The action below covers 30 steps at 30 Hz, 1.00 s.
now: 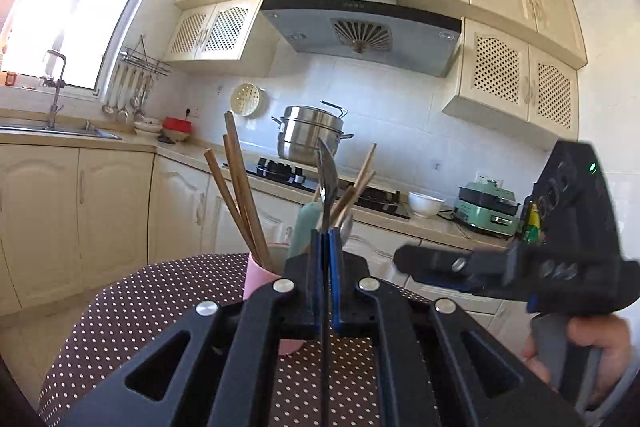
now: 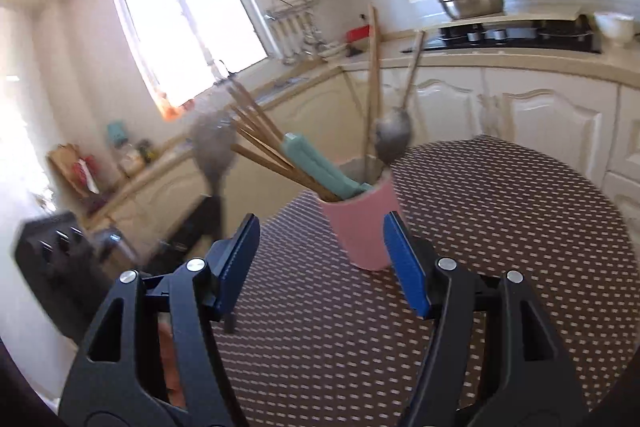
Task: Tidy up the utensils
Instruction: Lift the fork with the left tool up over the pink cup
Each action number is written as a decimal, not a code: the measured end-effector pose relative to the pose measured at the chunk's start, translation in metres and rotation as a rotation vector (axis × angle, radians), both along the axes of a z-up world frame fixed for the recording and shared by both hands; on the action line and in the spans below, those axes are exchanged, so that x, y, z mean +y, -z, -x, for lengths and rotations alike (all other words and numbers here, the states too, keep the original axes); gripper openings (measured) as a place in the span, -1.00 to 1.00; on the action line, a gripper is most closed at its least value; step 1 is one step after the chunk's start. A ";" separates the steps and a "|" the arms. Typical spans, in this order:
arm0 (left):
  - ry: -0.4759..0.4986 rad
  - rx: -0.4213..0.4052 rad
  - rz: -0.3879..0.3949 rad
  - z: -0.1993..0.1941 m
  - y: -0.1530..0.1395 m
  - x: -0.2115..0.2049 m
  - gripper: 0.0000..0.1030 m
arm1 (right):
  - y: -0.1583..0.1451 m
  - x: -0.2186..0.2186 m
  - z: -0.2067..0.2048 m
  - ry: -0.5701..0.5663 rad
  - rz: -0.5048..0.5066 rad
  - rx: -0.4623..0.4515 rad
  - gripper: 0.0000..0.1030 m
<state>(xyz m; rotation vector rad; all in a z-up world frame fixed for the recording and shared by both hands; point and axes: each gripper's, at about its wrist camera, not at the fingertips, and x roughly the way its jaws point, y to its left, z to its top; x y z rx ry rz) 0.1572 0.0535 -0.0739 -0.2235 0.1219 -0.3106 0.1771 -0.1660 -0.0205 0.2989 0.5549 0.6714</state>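
In the left wrist view, the left gripper (image 1: 325,247) was clamped shut on a thin metal spoon (image 1: 328,183) seen edge-on, upright before the pink cylindrical cup (image 1: 258,273) of wooden chopsticks (image 1: 240,187) on the brown dotted tablecloth (image 1: 160,291). In the right wrist view, the right gripper (image 2: 322,255) stood wide open and empty, the cup (image 2: 362,227) just beyond its blue pads (image 2: 404,259), the held spoon (image 2: 212,151) blurred at left.

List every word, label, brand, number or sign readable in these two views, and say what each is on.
None can be read.
Grey range hood: a small dark brand mark on its top panel and a row of control icons, too small to read.
Round sticker on the hood's right corner: blurred.
Yellow-green label on the right gripper: illegible.
Right wrist view: no text shows.
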 end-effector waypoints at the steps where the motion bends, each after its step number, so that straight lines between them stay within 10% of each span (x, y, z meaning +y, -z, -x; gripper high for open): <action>1: 0.003 -0.001 -0.002 -0.001 0.001 -0.004 -0.93 | -0.004 0.002 -0.003 -0.036 -0.036 0.009 0.24; 10: 0.048 -0.026 -0.060 0.005 -0.007 -0.013 -0.93 | -0.022 0.023 -0.026 -0.162 -0.124 0.058 0.20; 14: 0.054 -0.033 -0.055 0.005 -0.008 -0.012 -0.92 | -0.025 0.029 -0.030 -0.165 -0.089 0.065 -0.33; 30: 0.085 -0.056 -0.115 0.029 0.000 -0.032 -0.92 | -0.019 0.023 -0.016 -0.145 -0.063 0.097 -0.46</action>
